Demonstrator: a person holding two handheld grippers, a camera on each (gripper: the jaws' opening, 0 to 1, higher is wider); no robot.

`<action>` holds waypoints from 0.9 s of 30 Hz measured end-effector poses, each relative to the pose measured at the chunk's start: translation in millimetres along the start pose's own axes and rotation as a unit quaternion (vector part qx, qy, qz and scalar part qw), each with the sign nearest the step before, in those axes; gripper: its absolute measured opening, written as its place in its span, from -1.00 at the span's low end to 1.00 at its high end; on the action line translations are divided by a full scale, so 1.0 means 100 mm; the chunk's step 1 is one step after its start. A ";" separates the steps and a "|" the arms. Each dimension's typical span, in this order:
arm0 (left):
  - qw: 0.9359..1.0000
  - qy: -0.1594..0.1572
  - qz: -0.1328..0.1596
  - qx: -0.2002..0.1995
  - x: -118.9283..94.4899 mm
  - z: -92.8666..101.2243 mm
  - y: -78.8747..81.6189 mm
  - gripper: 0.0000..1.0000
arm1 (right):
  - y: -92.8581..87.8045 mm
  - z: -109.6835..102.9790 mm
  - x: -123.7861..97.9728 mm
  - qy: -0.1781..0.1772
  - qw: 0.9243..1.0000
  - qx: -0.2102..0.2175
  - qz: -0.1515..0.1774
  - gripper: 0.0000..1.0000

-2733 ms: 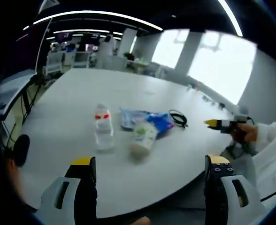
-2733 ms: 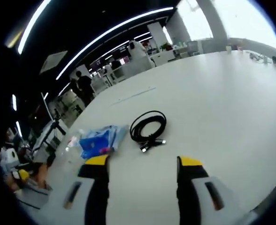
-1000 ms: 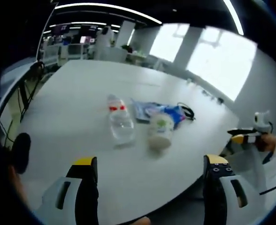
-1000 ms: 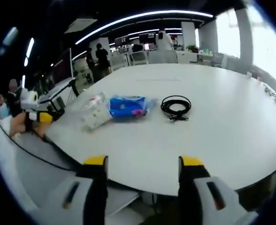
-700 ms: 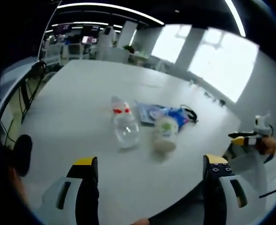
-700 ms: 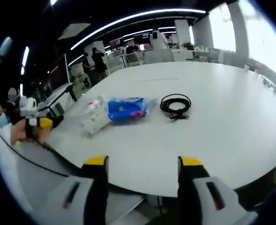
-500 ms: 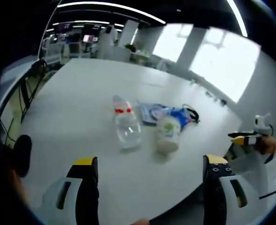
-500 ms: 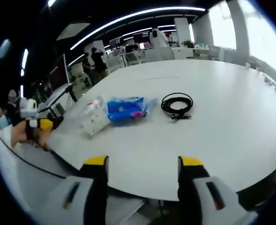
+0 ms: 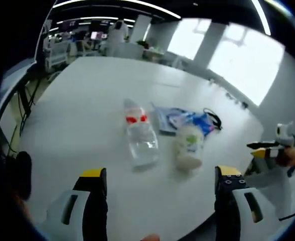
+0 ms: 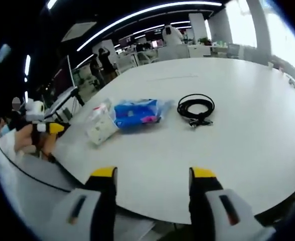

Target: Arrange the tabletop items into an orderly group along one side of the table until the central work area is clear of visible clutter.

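- The left gripper hangs over the near edge of the desk with its jaws spread wide and nothing between them.
- The right gripper also stands wide open and empty, off the desk edge; in the left gripper view it shows small beyond the desk's edge, held in a hand.
- A clear water bottle lies on its side, long axis running away from the left gripper, its red-labelled neck end pointing to the far side of the desk.
- Just beside the bottle lies a white container with a green label, roughly parallel to the bottle; what it holds cannot be told.
- Beyond that container lies a flat blue packet, touching or nearly touching it.
- A coiled black cable lies near the packet's other end, apart from it, plug ends toward the right gripper.
- In the right gripper view the bottle, container, packet and cable form a rough row.
- Around the bottle the desk is bare white surface, wide room on every side.
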State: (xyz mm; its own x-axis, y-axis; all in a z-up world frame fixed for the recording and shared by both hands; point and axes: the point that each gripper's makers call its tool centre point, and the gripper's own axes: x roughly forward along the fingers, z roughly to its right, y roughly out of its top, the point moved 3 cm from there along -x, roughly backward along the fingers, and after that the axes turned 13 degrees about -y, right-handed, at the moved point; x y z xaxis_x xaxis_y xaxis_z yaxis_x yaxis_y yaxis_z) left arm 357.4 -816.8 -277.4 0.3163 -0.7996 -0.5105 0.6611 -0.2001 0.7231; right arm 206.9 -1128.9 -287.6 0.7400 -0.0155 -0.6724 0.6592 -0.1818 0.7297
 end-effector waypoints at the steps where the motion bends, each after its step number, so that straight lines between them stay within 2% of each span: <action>1: 1.000 0.001 -0.001 0.001 0.01 -0.01 0.01 0.70 | 0.00 0.00 0.01 0.003 1.000 -0.002 -0.001 0.12; 12: 1.000 0.003 -0.012 0.008 0.16 -0.07 0.14 0.69 | -0.01 0.03 0.13 0.010 1.000 0.007 -0.006 0.10; 21: 1.000 0.006 -0.017 0.010 0.35 -0.15 0.29 0.65 | -0.05 0.06 0.11 0.008 1.000 0.010 -0.010 0.09; 27: 1.000 0.002 -0.017 0.002 0.44 -0.17 0.33 0.65 | 0.03 0.12 0.12 0.004 1.000 0.015 0.000 0.09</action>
State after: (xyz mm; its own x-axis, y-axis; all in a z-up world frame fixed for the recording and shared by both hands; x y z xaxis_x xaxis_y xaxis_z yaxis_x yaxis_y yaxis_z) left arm 405.0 -849.3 -283.8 0.2957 -0.7900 -0.5370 0.6696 -0.2296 0.7064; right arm 215.8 -1141.6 -295.0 0.7413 -0.0072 -0.6712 0.6549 -0.2114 0.7256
